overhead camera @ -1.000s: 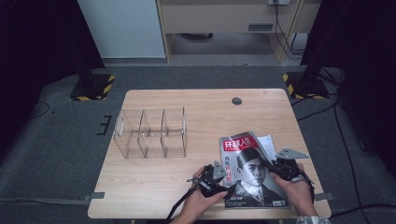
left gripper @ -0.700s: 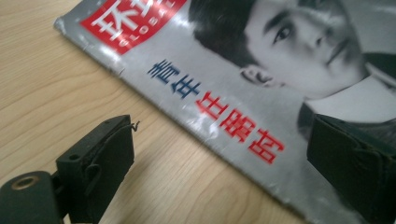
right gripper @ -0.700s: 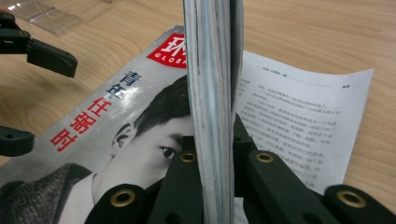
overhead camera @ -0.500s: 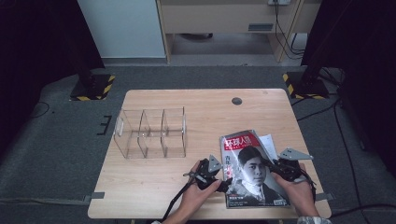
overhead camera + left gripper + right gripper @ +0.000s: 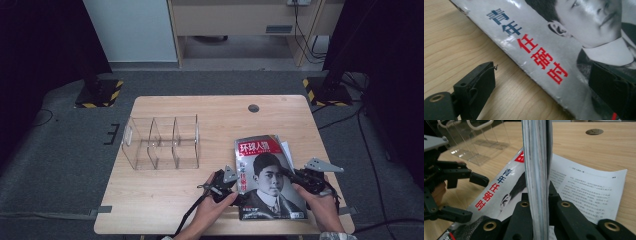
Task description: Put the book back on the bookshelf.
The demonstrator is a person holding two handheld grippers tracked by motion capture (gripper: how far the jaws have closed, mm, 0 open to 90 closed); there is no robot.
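A magazine with a black-and-white portrait cover and red title lies at the table's front right. My right gripper is at its right edge. In the right gripper view the right gripper is shut on a thick sheaf of the magazine's pages, which stand on edge between the jaws. A loose text page lies flat beyond. My left gripper is at the magazine's left edge. In the left gripper view the left gripper is open, with the cover's spine edge running between the jaws, untouched.
A clear acrylic organiser with three compartments stands left of centre on the wooden table. A round cable hole sits near the far edge. Dark floor and black stands surround the table.
The left hand has crept slightly away from the table's front edge along the magazine's left side. The right gripper keeps its hold on the pages.
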